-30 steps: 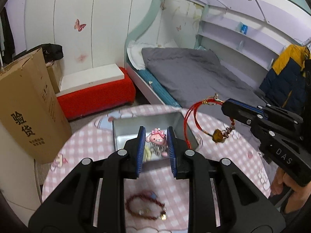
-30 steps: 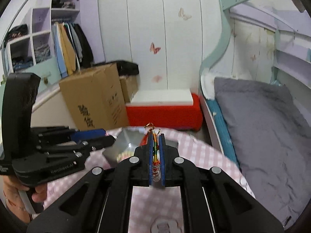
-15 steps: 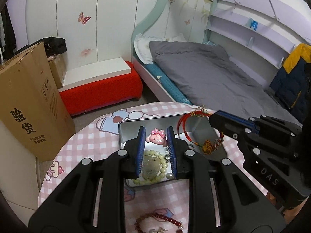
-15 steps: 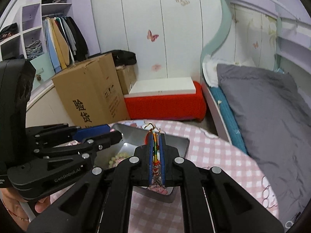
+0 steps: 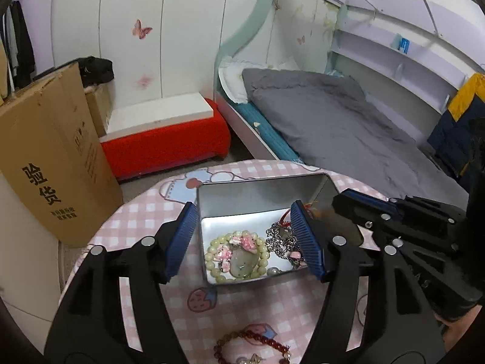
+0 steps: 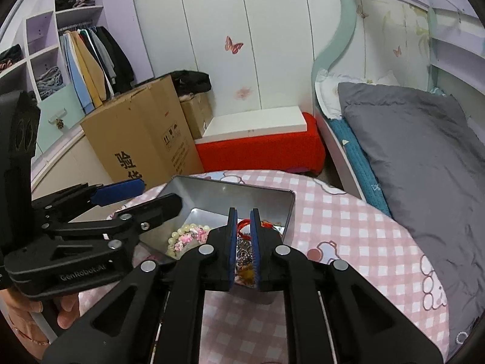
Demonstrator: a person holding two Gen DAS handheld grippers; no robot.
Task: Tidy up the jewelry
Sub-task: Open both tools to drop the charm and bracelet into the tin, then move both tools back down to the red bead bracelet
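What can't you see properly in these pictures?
- Dark red bead bracelet on the pink checked tablecloth: left wrist view, cut off by the bottom edge.
- Red cord bracelet in the silver metal tin: right wrist view, mostly hidden by the right gripper; whether the pads pinch it is unclear.

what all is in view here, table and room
tin: 1, silver, open, on table
bead bracelet: 1, pale green with pink charm, in tin
chain: 1, silver, in tin
red cord: 1, in tin by right tool
dark red bracelet: 1, on table, near edge
table: 1, pink check cloth
carton: 1, brown, left of table
bench: 1, red, white top
bed: 1, grey cover
left tool: black, blue pads, just opened, over tin
right tool: black, blue pads, narrow gap, just easing open
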